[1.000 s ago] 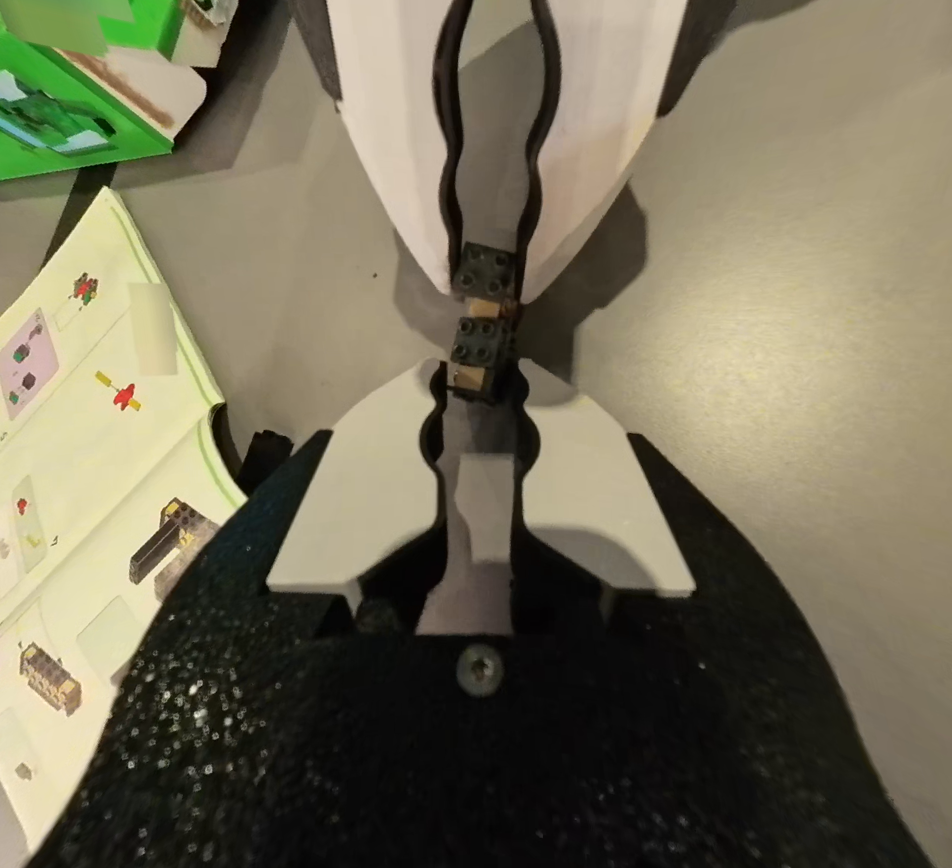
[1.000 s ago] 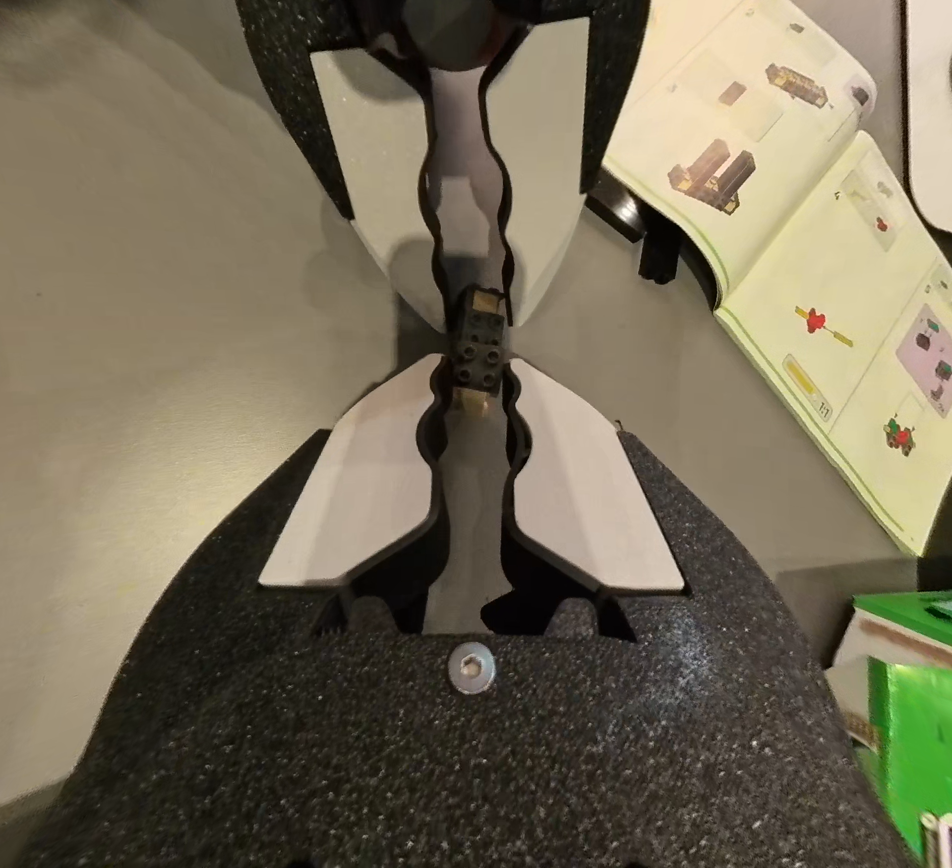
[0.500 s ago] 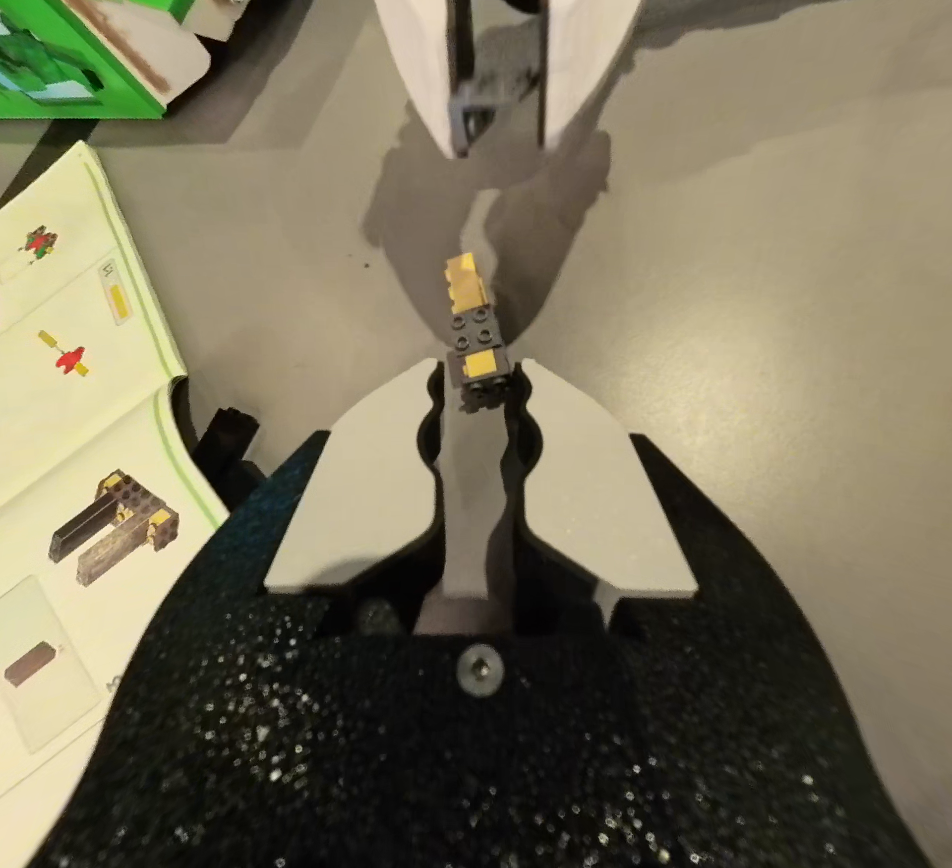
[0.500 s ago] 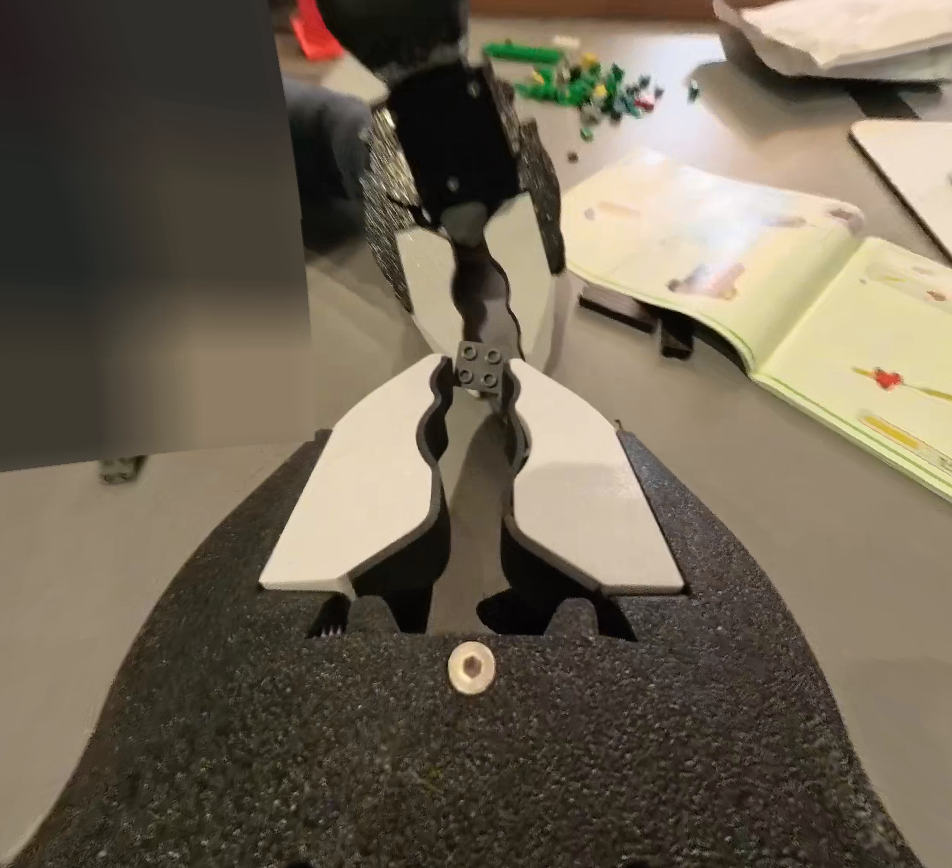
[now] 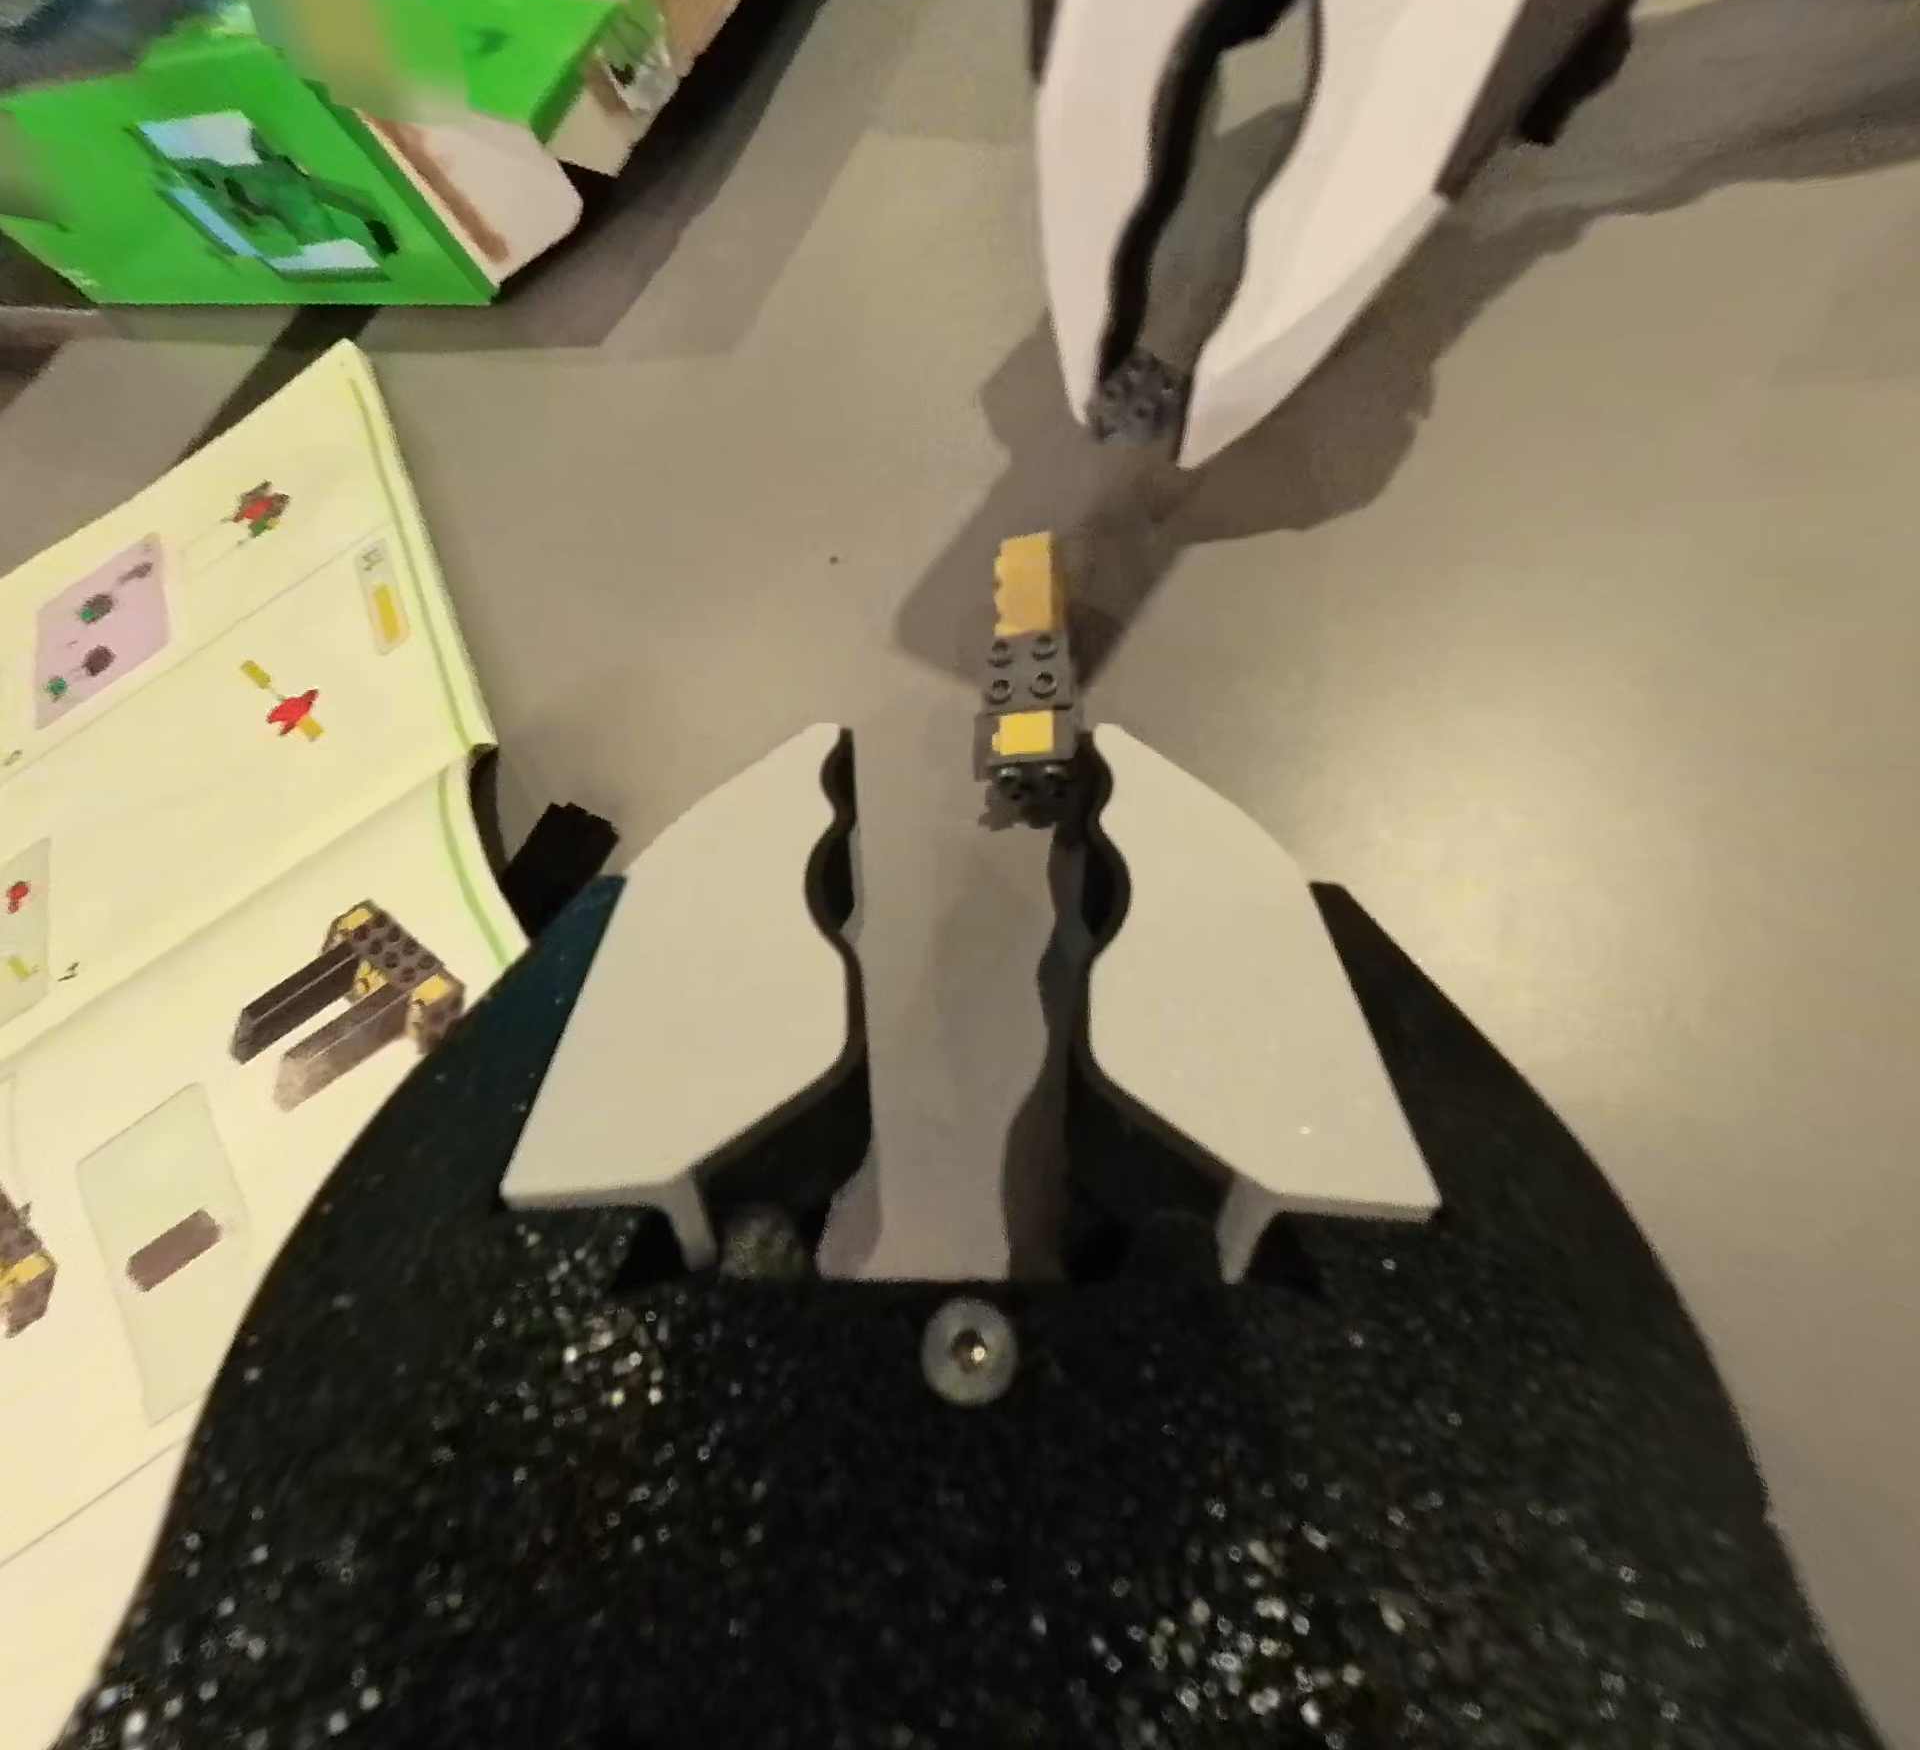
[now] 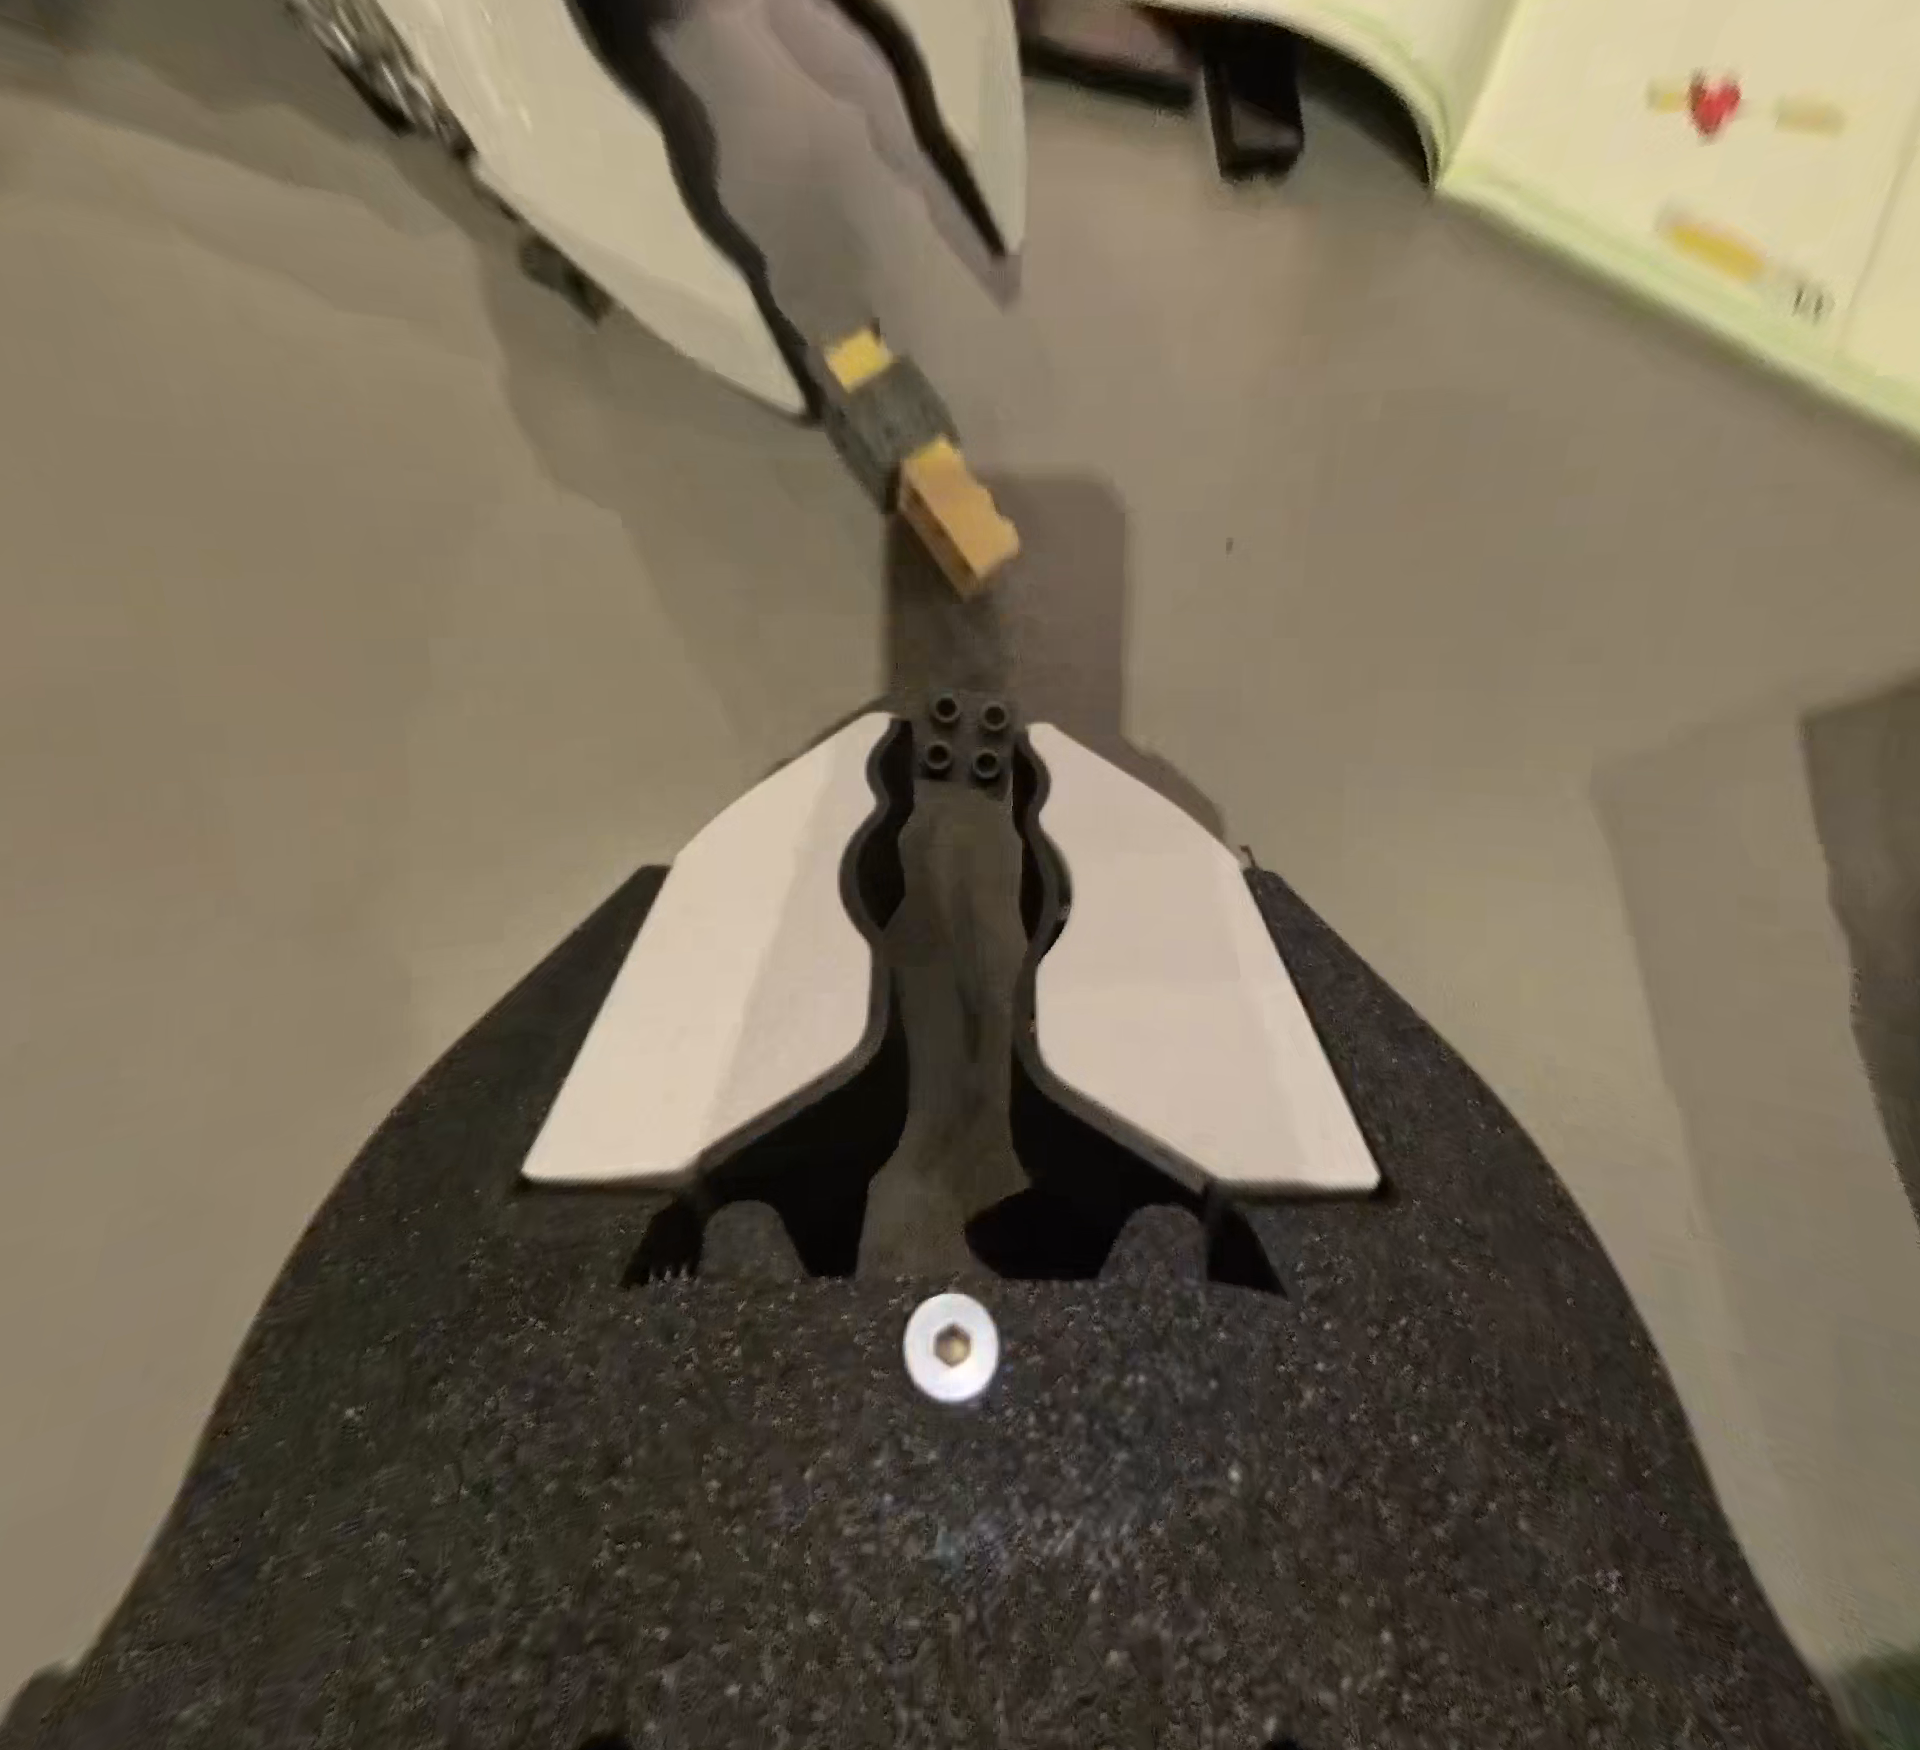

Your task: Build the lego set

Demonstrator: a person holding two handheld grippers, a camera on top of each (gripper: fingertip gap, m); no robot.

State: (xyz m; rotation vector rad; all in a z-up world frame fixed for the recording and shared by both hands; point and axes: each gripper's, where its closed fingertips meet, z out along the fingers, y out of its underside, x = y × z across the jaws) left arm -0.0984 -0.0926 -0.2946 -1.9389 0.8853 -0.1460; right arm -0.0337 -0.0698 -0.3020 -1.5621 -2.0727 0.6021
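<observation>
The dark-and-yellow sub-assembly [image 5: 1023, 713] sits at the tip of the left gripper [image 5: 971, 765], touching only its right finger; the fingers stand apart, so real grip is uncertain. The right gripper [image 6: 961, 750] is clamped on a small dark stud plate [image 6: 964, 750] just beyond, above the worktop [image 5: 1558, 661]. Next, align studs squarely and press straight. Blur hides the sub-assembly's underside; the instruction booklet [image 5: 208, 765] is cut off left.
</observation>
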